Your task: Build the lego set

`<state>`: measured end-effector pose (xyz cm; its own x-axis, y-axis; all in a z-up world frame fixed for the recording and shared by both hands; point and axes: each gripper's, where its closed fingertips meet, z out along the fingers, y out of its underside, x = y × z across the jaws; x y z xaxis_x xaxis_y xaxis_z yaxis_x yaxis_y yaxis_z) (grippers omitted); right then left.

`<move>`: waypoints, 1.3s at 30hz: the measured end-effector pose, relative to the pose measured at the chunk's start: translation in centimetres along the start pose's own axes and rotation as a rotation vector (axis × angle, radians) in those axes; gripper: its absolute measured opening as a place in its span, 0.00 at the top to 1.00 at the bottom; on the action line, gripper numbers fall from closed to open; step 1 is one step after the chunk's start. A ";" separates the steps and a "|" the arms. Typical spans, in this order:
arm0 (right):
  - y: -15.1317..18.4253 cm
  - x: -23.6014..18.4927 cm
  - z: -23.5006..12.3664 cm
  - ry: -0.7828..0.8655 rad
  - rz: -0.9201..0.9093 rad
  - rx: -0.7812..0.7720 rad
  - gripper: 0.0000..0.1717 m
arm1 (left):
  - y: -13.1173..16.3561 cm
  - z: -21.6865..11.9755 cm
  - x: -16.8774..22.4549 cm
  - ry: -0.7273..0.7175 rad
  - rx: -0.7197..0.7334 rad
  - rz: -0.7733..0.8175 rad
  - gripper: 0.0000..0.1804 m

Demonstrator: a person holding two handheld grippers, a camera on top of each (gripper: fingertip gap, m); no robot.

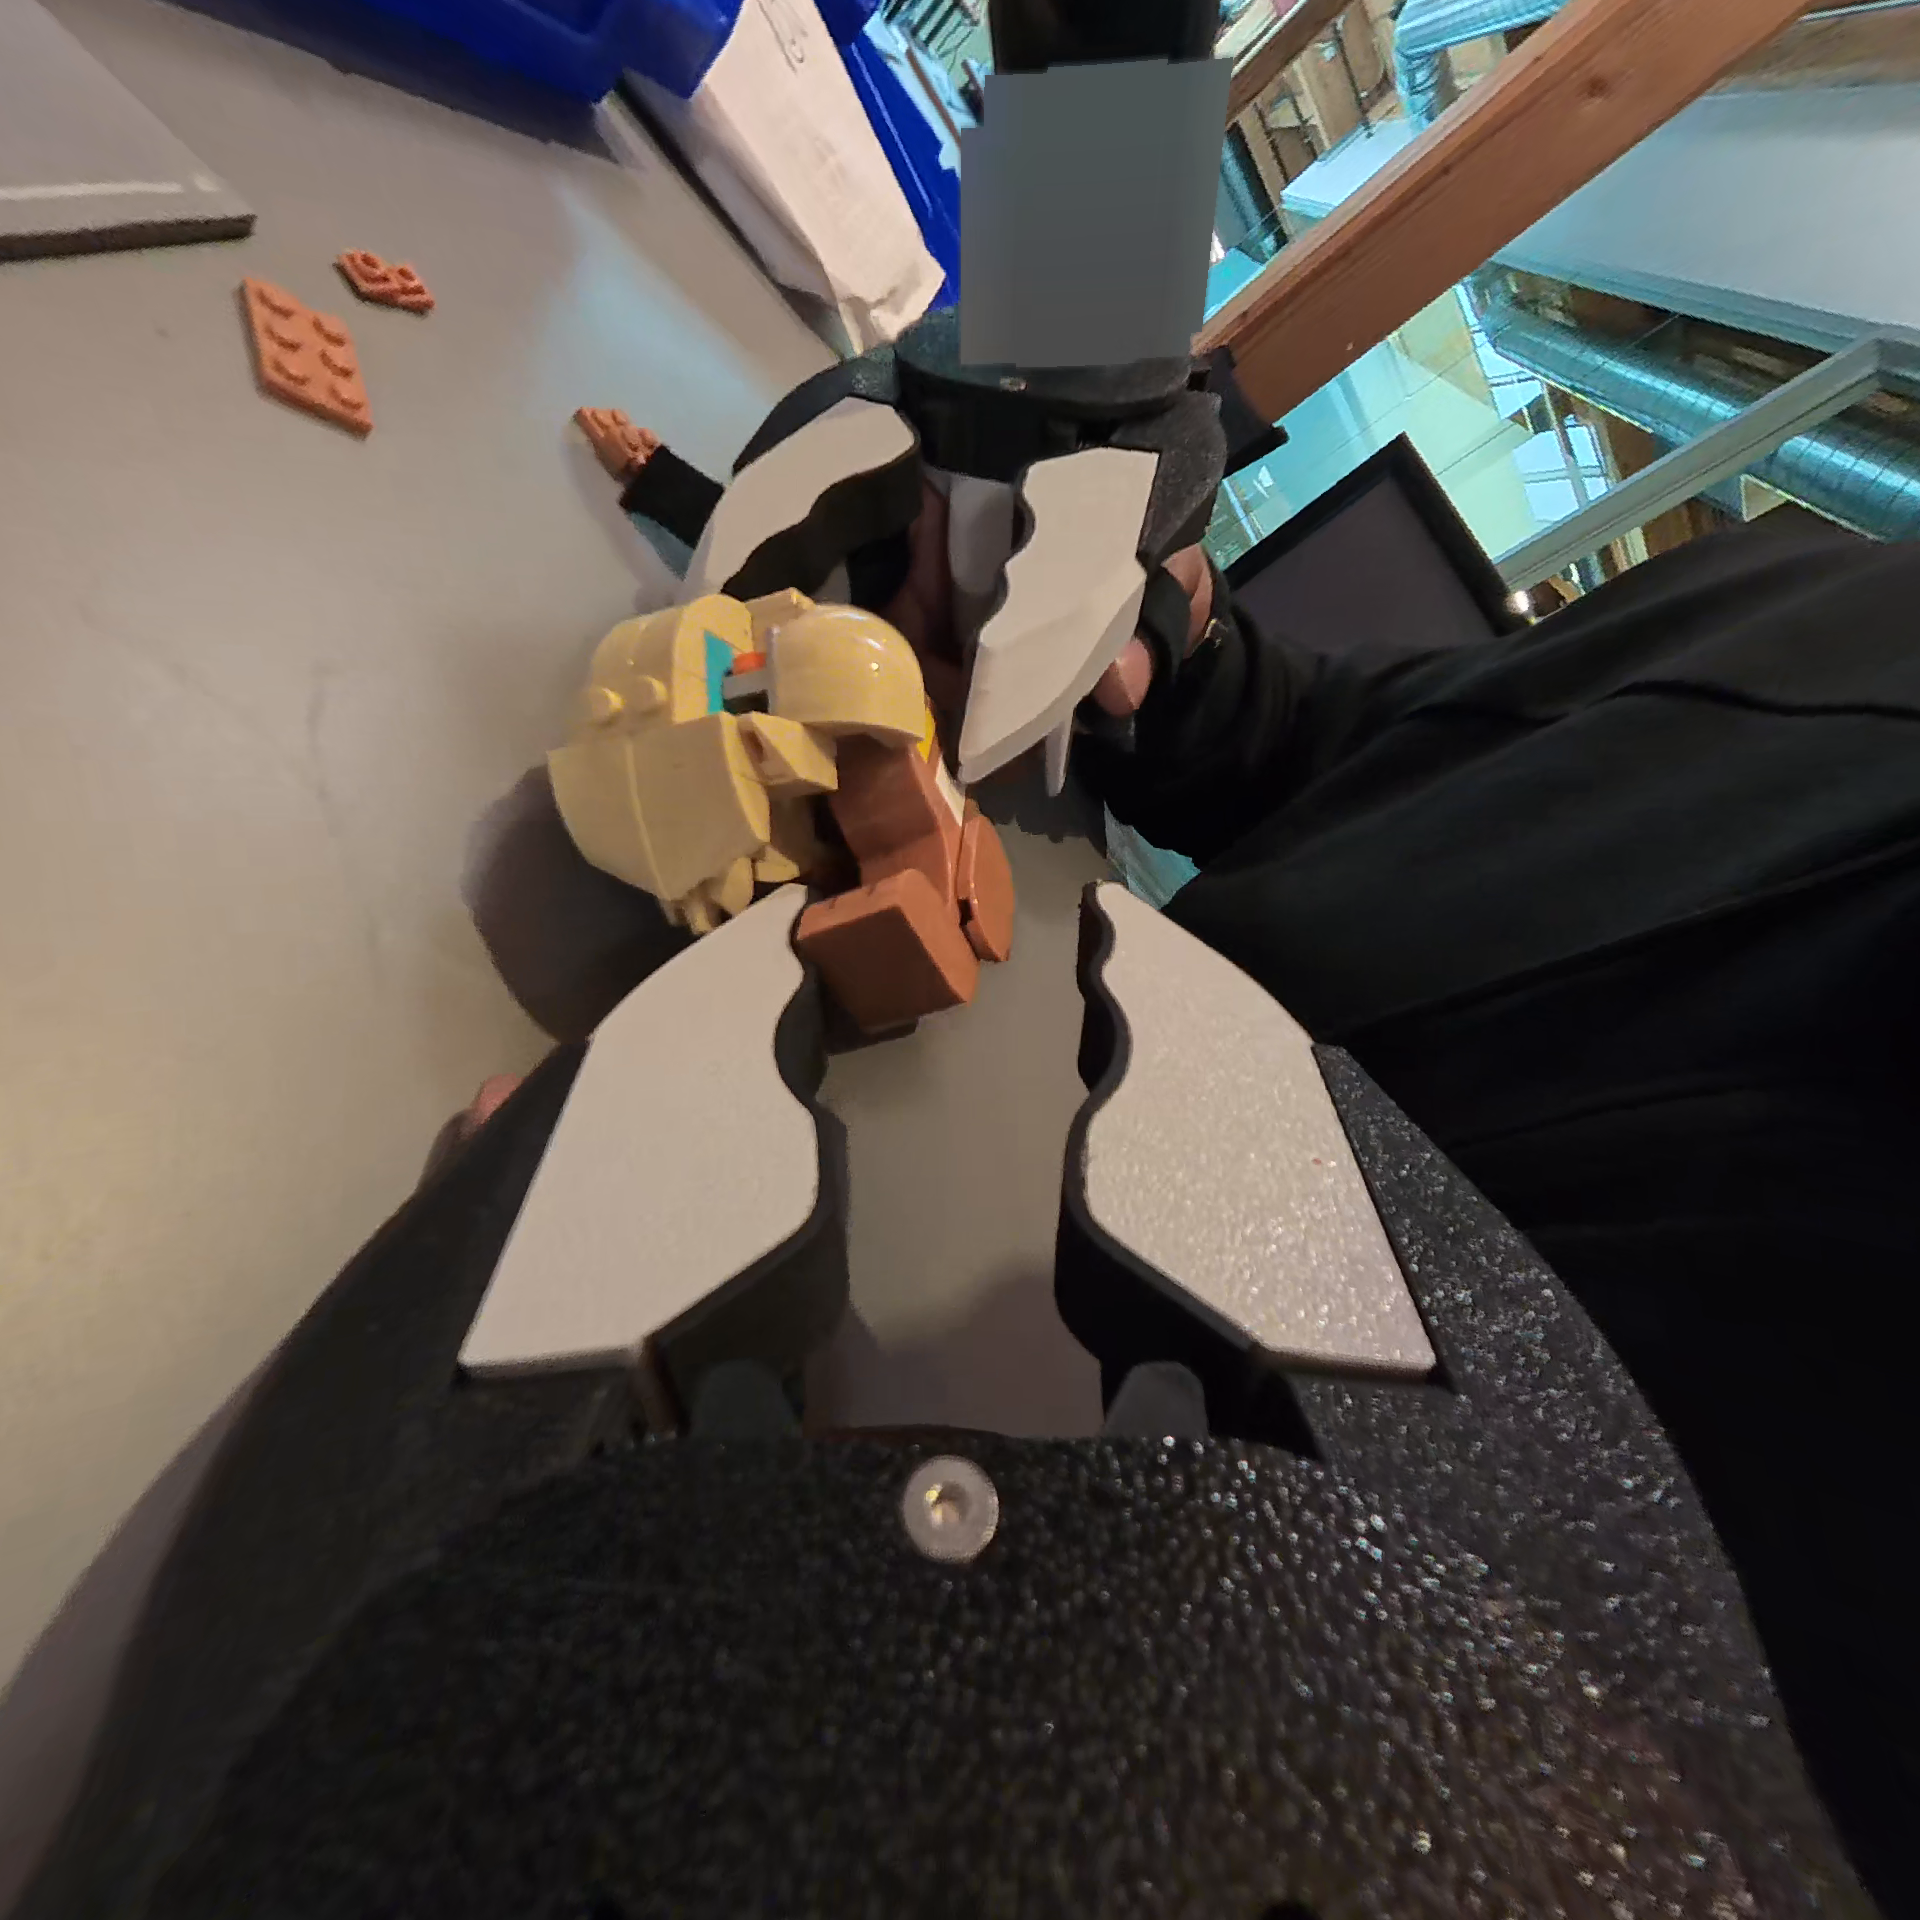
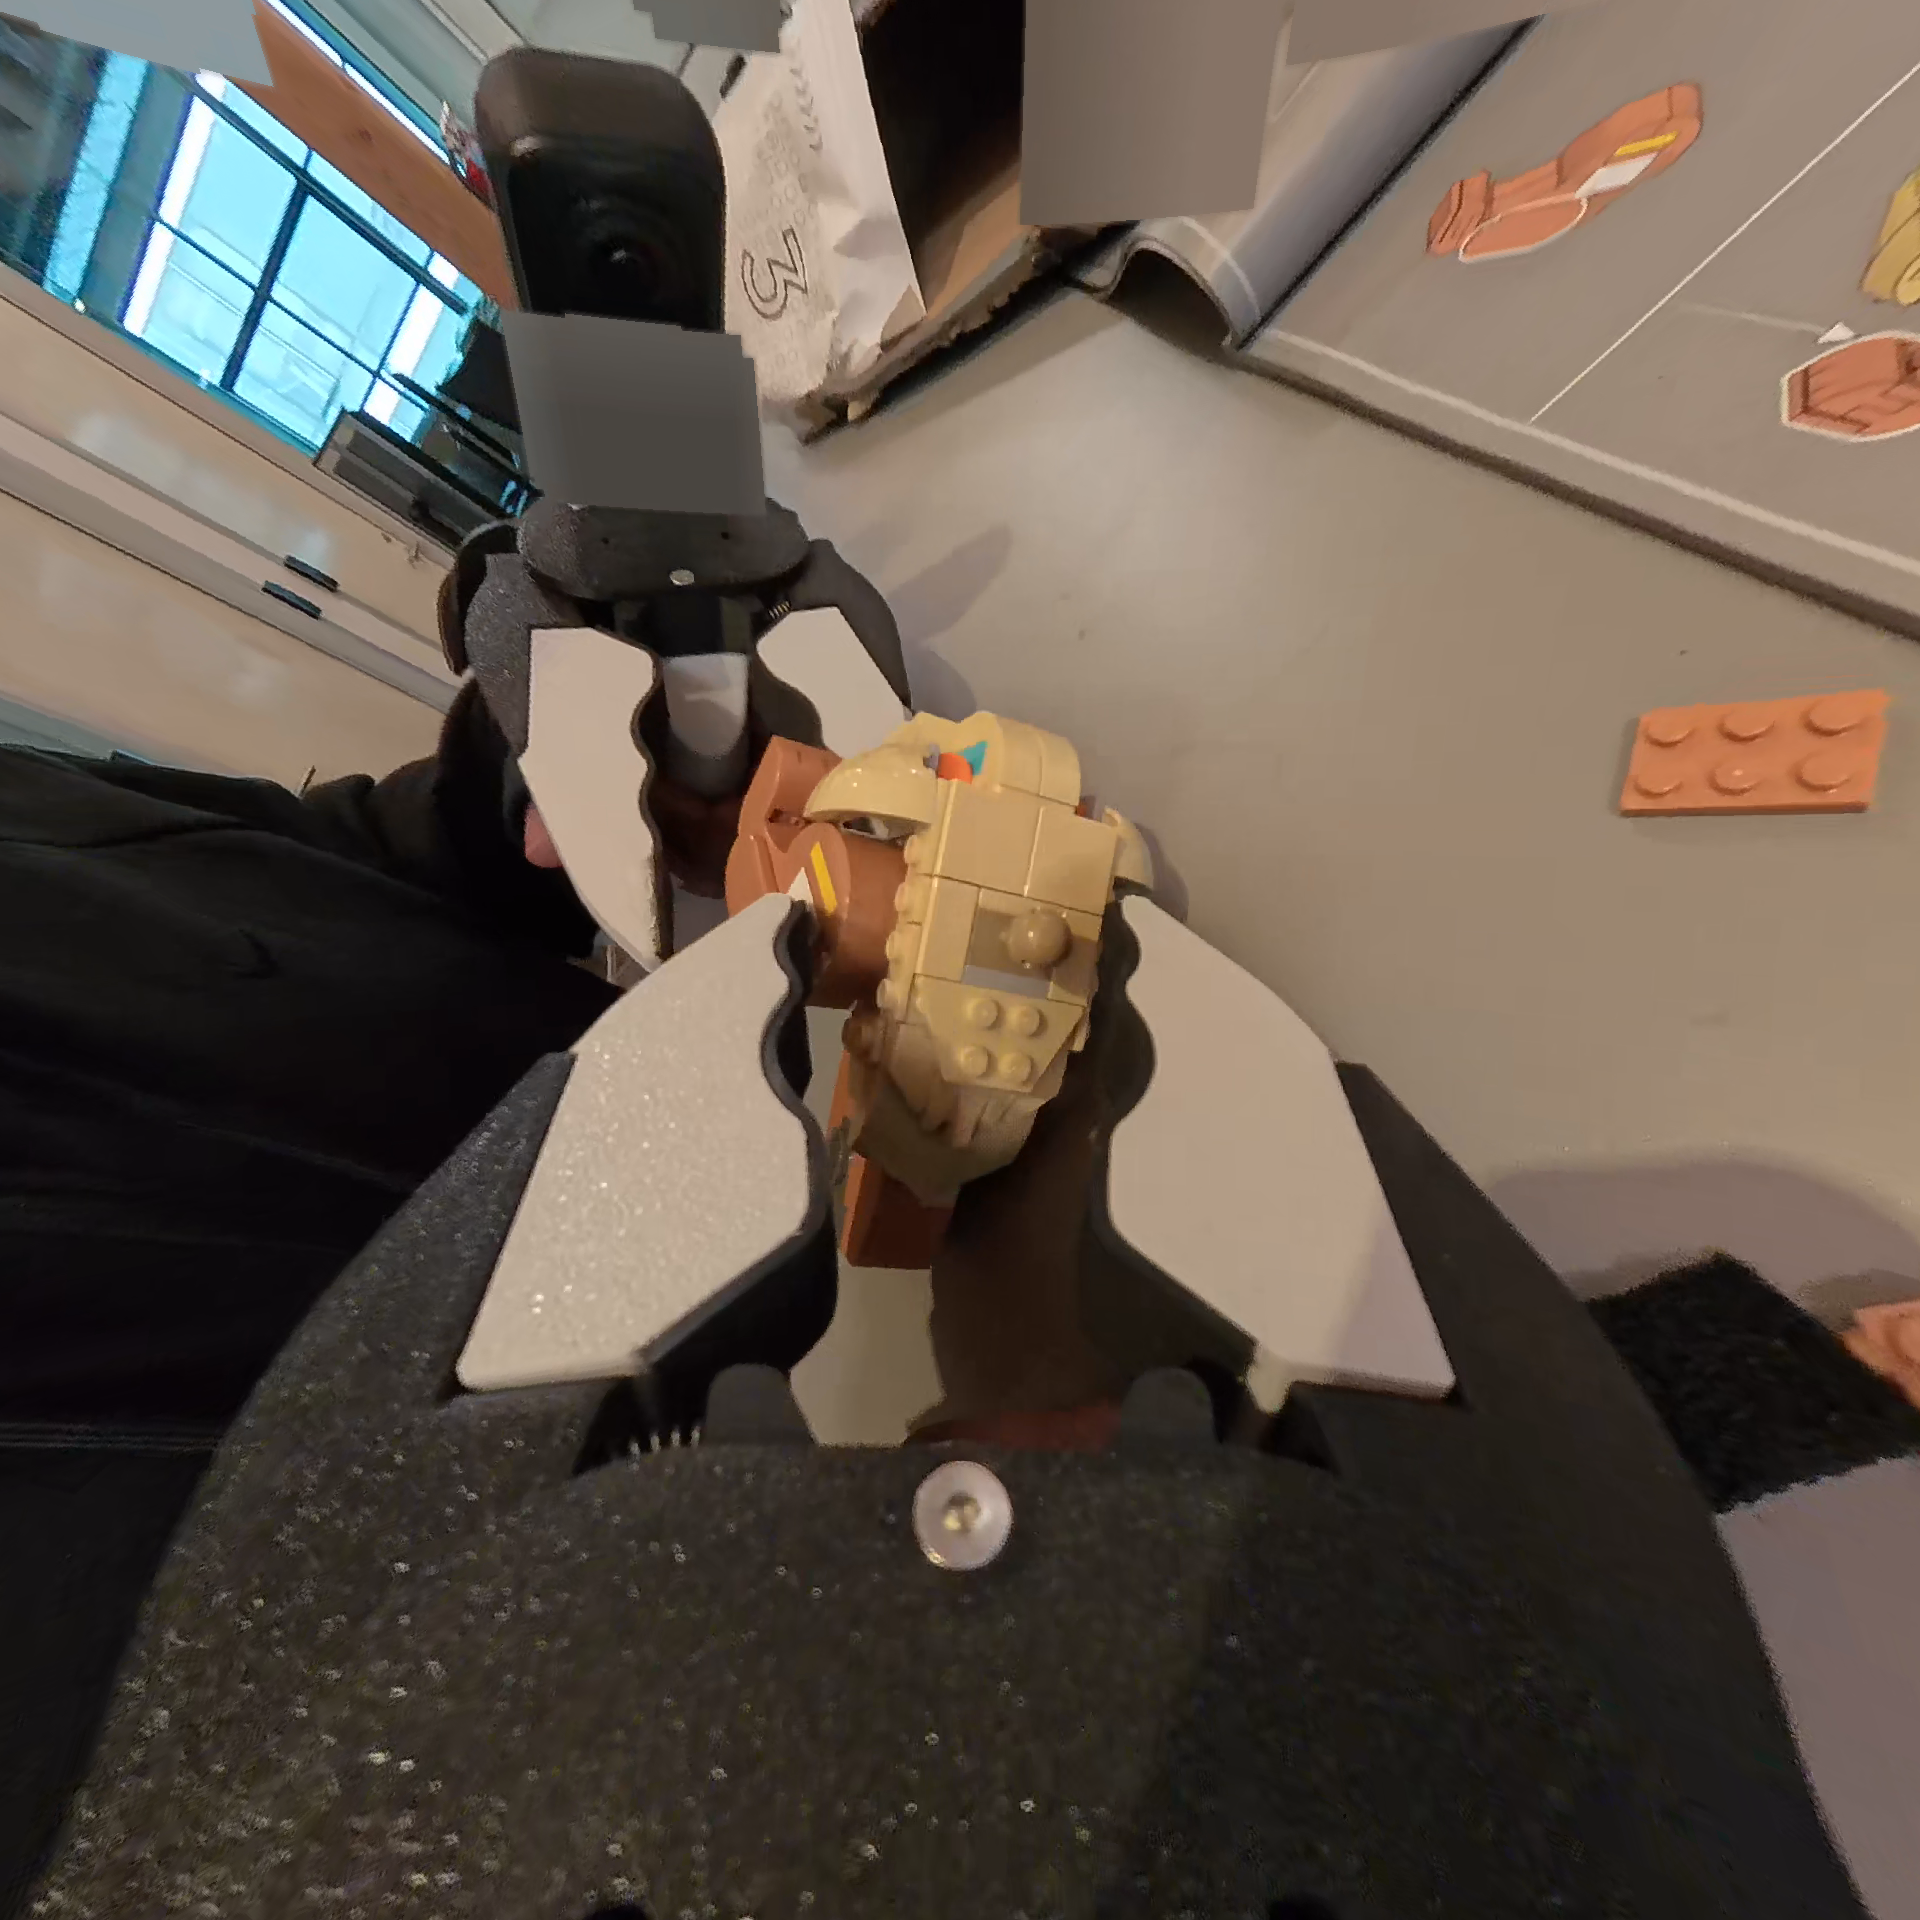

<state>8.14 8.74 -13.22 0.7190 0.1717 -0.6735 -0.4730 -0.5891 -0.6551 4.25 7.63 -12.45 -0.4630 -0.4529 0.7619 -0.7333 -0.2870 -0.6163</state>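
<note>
right claw gripping brick model, left claw open beside

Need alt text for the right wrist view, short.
The right claw grips a tan and brown brick-built model above a grey table. The left claw faces it, open around the model's brown end; an orange studded plate lies on the table.

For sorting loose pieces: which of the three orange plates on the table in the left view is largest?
The square plate, farthest left. The small plate behind it and the wedge plate farther right are smaller.
</note>
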 end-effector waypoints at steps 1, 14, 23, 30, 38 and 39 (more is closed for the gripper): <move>-0.3 0.0 -0.2 0.000 -0.009 0.024 0.69 | -0.3 0.0 0.1 0.005 0.011 0.017 0.76; -1.7 0.6 -1.4 0.095 -0.155 0.105 0.70 | -2.4 0.3 -0.7 -0.079 0.066 0.192 0.79; -2.3 0.6 -2.1 0.094 -0.193 0.165 0.72 | -1.1 -0.5 -1.2 -0.115 0.009 0.145 0.79; -2.4 0.3 -2.3 0.087 -0.220 0.176 0.73 | -1.1 0.6 -1.3 -0.077 -0.026 0.087 0.74; -2.2 -0.5 -2.0 0.034 -0.229 0.178 0.73 | -1.6 2.4 -1.4 -0.046 -0.039 0.046 0.71; -2.2 -0.5 -2.0 0.031 -0.227 0.177 0.73 | -1.7 2.5 -1.4 -0.044 -0.040 0.043 0.71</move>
<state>9.82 8.34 -10.76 0.8306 0.2573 -0.4939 -0.3778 -0.3911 -0.8392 7.36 6.65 -13.00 -0.4727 -0.5010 0.7250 -0.7330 -0.2331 -0.6390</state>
